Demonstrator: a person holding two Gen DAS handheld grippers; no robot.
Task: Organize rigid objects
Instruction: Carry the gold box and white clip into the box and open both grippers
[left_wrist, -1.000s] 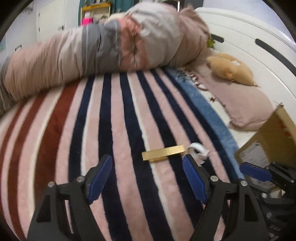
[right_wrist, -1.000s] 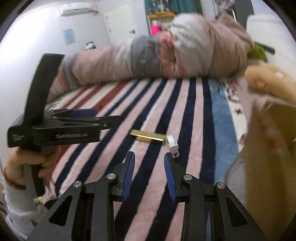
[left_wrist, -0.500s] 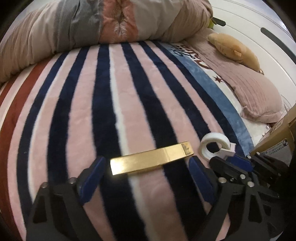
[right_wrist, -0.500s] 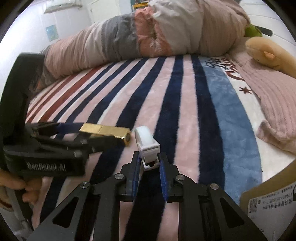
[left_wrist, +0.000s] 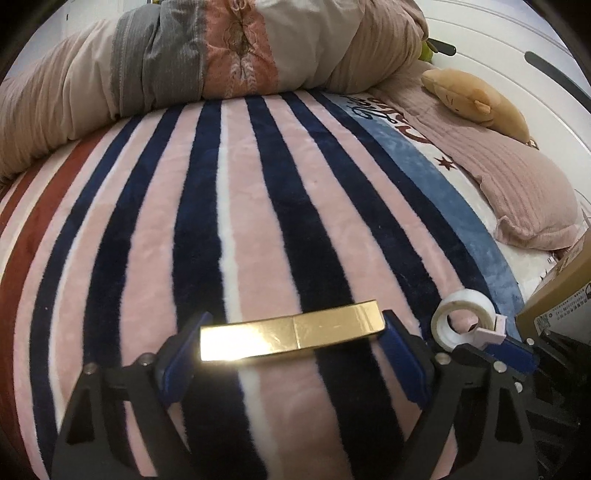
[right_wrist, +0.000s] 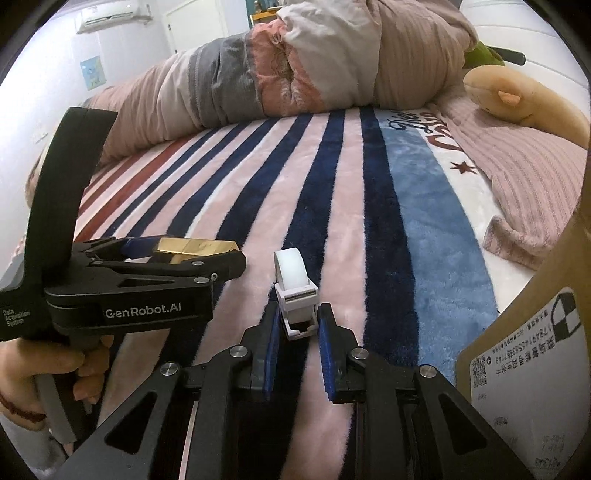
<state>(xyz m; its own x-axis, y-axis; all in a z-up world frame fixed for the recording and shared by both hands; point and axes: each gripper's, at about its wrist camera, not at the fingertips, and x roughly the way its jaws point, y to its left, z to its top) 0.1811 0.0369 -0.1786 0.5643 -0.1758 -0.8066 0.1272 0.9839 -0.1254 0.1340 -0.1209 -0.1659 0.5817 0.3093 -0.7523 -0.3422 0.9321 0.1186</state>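
A long gold box (left_wrist: 291, 334) lies on the striped blanket (left_wrist: 258, 184). My left gripper (left_wrist: 291, 343) spans it lengthwise, with a blue pad touching each end; it looks clamped on the box. The box also shows in the right wrist view (right_wrist: 194, 246) between the left gripper's fingers (right_wrist: 221, 264). A white tape dispenser (right_wrist: 295, 286) stands just ahead of my right gripper (right_wrist: 297, 321), its white base between the blue pads, which sit close on both sides. The dispenser shows in the left wrist view (left_wrist: 463, 325) too.
A cardboard box (right_wrist: 535, 350) with a label stands at the right. A rolled duvet (left_wrist: 221, 55) lies along the far side. A pink pillow (left_wrist: 517, 184) and a tan plush toy (left_wrist: 476, 99) lie at the right, by the white headboard (left_wrist: 517, 37).
My left gripper has moved forward and closed in on the ends of the gold box. My right gripper has moved up to the tape dispenser and now has its base between the pads.
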